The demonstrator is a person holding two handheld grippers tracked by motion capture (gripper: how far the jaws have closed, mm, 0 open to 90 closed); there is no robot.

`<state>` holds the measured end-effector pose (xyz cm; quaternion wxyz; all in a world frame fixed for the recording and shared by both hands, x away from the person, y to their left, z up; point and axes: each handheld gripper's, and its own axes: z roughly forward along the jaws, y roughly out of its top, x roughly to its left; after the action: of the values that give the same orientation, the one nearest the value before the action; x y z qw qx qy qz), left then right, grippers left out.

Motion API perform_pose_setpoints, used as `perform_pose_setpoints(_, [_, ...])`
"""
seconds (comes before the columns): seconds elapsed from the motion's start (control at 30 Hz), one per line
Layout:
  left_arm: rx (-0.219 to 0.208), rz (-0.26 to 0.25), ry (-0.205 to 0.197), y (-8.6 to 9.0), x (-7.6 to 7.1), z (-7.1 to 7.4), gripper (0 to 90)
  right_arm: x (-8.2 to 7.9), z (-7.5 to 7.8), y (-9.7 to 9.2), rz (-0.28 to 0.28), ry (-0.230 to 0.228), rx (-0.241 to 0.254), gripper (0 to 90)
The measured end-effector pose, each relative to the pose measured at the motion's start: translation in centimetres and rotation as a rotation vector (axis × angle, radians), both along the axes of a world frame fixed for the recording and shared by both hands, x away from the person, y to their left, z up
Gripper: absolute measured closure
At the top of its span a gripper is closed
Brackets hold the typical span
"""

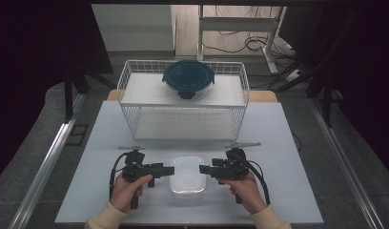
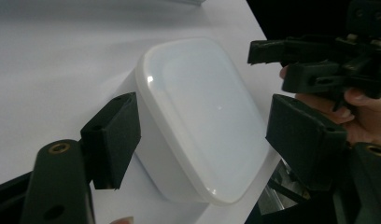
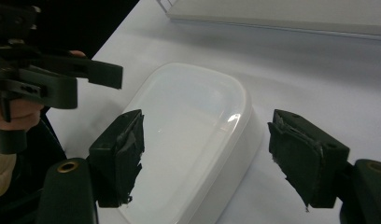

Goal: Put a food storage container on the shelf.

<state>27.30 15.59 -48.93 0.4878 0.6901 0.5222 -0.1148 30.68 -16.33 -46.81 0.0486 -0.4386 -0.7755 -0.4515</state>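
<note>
On the near middle of the white bench point(image 1: 278, 143) we see a white lidded container point(image 1: 187, 180), rectangular with rounded corners, lying flat between our two hands. Our left claw point(image 1: 171, 170) points in at it from the left, and our right claw point(image 1: 202, 169) points in from the right, so the two face each other across the container's far half. Both sit just above or just beside the lid; from the high view we cannot tell whether either one touches it.

Along the left claw's own view, the container point(image 2: 202, 116) lies between the two black jaws, which stand wide apart and clear of its sides, gripping nothing. The right claw point(image 2: 258, 49) shows beyond it, at the far edge of the lid, with a hand behind it.

Along the right claw's own view the container point(image 3: 188, 140) again sits between spread jaws, the pads well off its rim on both sides, so that claw holds nothing either. The left claw point(image 3: 114, 77) hangs over the container's far corner.

Farther back on the bench stands a white wire basket point(image 1: 130, 90) with a shelf across it, and on that shelf rests a round dark blue lidded bowl point(image 1: 188, 78), well apart from the claws.
</note>
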Motion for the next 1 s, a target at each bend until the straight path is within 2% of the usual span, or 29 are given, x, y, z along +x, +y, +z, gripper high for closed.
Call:
perform_pose_setpoints(0.07, [0.027, -0.002, -0.001, -0.1, 0.1, -0.3, 27.9, 0.0, -0.1, 0.0, 0.003, 0.004, 0.006, 28.6])
perform_pose_setpoints(0.13, [0.033, -0.002, -0.006, -0.2, 0.0, -0.4, 28.9, 0.0, -0.3, 0.0, 0.002, 0.008, 0.003, 29.5])
perform_pose_setpoints(0.27, [-0.023, -0.013, 0.04, -0.1, 0.0, -1.4, 31.5, 0.1, -1.0, 0.1, 0.008, 0.049, 0.027, 31.4])
perform_pose_setpoints(0.37, [0.02, -0.011, 0.029, -0.4, 0.0, -1.7, 34.1, 0.1, -1.7, 0.3, 0.008, 0.071, 0.022, 34.1])
perform_pose_setpoints(0.43, [0.001, -0.022, 0.03, -0.5, 0.0, -1.7, 34.9, 0.1, -1.9, 0.3, 0.006, 0.078, 0.02, 35.4])
perform_pose_setpoints(0.57, [-0.003, -0.031, 0.037, -0.6, 0.0, -1.9, 39.0, 0.1, -2.3, 0.4, 0.015, 0.101, 0.016, 38.7])
perform_pose_setpoints(0.6, [-0.043, -0.031, 0.055, -0.5, 0.1, -2.2, 40.7, 0.1, -2.5, 0.6, 0.019, 0.104, 0.011, 40.2])
perform_pose_setpoints(0.63, [-0.043, -0.031, 0.055, -0.5, 0.1, -2.2, 41.5, 0.1, -2.5, 0.6, 0.019, 0.104, 0.011, 40.2])
perform_pose_setpoints(0.67, [-0.074, -0.037, 0.073, -0.4, 0.2, -2.4, 41.5, 0.0, -2.5, 0.6, 0.018, 0.108, 0.011, 41.0])
perform_pose_setpoints(0.7, [-0.085, -0.035, 0.083, -0.4, 0.2, -2.6, 42.3, 0.0, -2.6, 0.6, 0.015, 0.116, 0.01, 41.8])
perform_pose_setpoints(0.77, [-0.073, -0.029, 0.088, -0.3, 0.3, -2.8, 43.3, 0.1, -2.8, 0.5, 0.005, 0.131, 0.02, 42.8])
perform_pose_setpoints(0.93, [-0.081, -0.031, 0.099, -0.3, 0.3, -2.9, 46.4, 0.3, -3.2, 0.0, -0.007, 0.187, 0.068, 48.6])
perform_pose_setpoints(1.0, [-0.075, -0.037, 0.104, -0.5, 0.3, -3.0, 51.2, 0.3, -3.4, -0.1, -0.004, 0.195, 0.074, 52.4])
